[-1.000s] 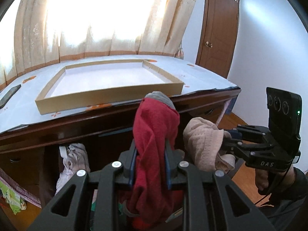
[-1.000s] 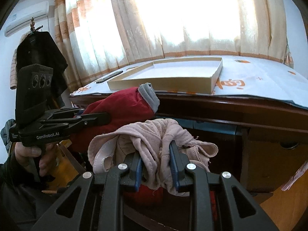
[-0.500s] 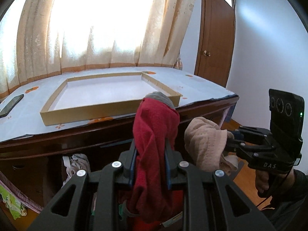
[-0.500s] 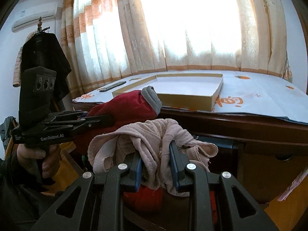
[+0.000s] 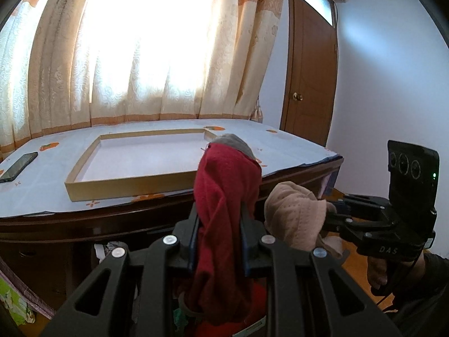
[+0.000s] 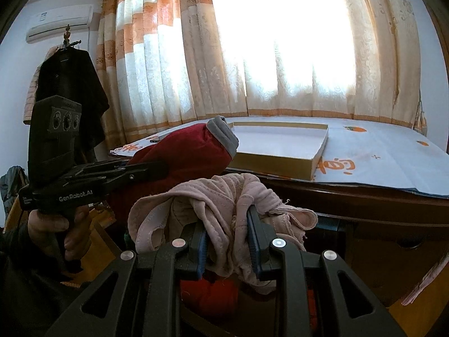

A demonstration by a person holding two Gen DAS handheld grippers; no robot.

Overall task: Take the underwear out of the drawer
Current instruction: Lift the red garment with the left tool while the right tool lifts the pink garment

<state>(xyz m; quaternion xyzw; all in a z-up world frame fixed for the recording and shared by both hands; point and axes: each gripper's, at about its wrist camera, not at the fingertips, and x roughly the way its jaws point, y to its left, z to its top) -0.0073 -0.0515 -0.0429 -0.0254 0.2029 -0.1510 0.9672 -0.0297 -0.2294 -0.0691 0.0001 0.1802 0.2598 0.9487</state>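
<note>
My left gripper (image 5: 219, 219) is shut on red underwear with a grey waistband (image 5: 227, 193), held upright in front of the dark wooden desk (image 5: 84, 224). My right gripper (image 6: 227, 224) is shut on pale pink underwear (image 6: 224, 196), held level with the desk edge. In the left wrist view the right gripper (image 5: 334, 213) and the pink underwear (image 5: 291, 216) are just right of the red underwear. In the right wrist view the left gripper (image 6: 157, 168) and the red underwear (image 6: 188, 151) are to the left. More cloth (image 5: 112, 248) hangs in the opening under the desk.
A shallow cardboard box lid (image 5: 134, 185) lies on the paper-covered desk top, also seen in the right wrist view (image 6: 280, 160). A phone (image 5: 18, 167) lies at the desk's left. Curtains (image 5: 140, 56), a door (image 5: 311, 84) and a hanging black coat (image 6: 67, 98) stand around.
Both grippers have risen with their underwear, from below the desk edge to about desk-top level. The grips are unchanged.
</note>
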